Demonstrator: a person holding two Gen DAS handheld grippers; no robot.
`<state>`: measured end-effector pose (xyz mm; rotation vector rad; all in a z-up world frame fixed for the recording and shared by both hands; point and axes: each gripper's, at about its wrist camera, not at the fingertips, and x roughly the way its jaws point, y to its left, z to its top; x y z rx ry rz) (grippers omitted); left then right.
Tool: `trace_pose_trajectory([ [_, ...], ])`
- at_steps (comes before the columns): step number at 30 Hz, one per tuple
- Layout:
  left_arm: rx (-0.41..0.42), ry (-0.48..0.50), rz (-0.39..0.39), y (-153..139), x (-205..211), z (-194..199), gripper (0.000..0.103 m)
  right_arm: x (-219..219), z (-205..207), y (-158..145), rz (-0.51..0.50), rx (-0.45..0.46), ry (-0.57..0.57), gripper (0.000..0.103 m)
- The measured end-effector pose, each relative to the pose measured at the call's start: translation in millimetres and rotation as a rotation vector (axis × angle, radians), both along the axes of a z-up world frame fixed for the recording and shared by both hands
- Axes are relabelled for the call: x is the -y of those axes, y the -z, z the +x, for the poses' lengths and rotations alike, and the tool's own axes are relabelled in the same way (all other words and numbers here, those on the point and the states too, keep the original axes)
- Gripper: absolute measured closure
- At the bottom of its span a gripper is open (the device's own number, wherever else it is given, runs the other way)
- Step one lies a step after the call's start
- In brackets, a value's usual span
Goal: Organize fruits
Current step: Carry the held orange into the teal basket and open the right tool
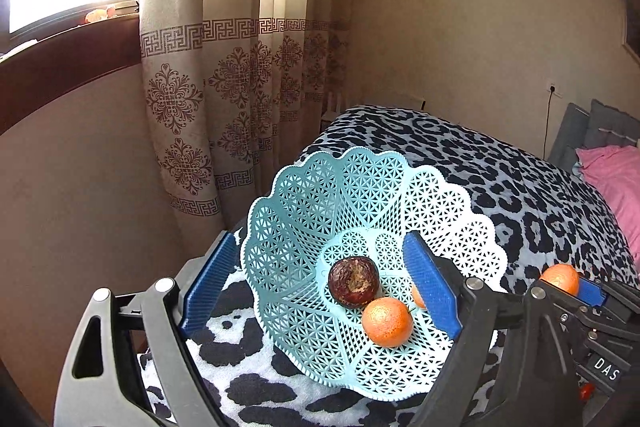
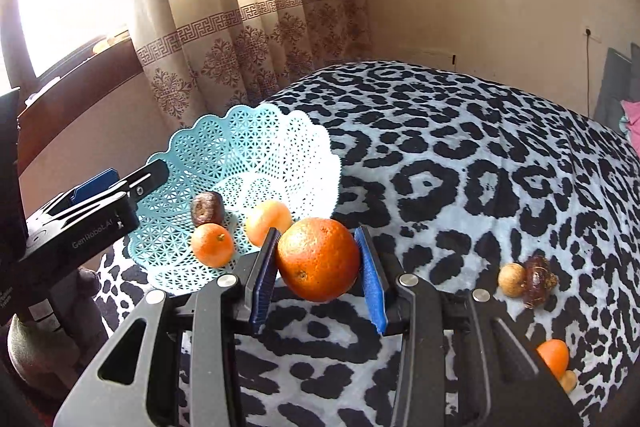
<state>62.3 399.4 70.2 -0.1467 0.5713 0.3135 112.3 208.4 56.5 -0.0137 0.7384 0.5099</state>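
Left wrist: left gripper jaws apart, straddling the near wall of the light-blue lattice basket; one pad outside the rim, the other inside the bowl. Not visibly pinching it. Between the jaws: 1 dark wrinkled fruit and 1 small tangerine, touching. A 2nd tangerine peeks out behind the inner pad. Basket is thin plastic, light, likely flexes, so hold it at the rim.

Right wrist: right gripper clamped on a large orange, pads on opposite sides at its widest girth, fruit lifted off the leopard-print blanket. Basket sits ahead-left of the jaws, 3 fruits inside. Orange looks firm, fairly heavy, with a dimpled peel that should grip well; moderate squeeze is enough. Right of the jaws, loose on the blanket: a tan round fruit touching a dark knobbly one; a further orange fruit nearer the camera.
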Motion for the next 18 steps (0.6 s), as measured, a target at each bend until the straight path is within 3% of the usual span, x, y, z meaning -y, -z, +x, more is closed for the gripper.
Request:
trace_pose_trajectory([
  [8, -0.001, -0.023, -0.002, 1, -8, -7, 0.008, -36, 4, 1, 0.005, -0.005, -0.072, 0.064],
  [18, -0.001, -0.032, -0.007, 0, -11, -8, 0.007, -26, 1, 4, 0.009, -0.011, -0.046, 0.062],
])
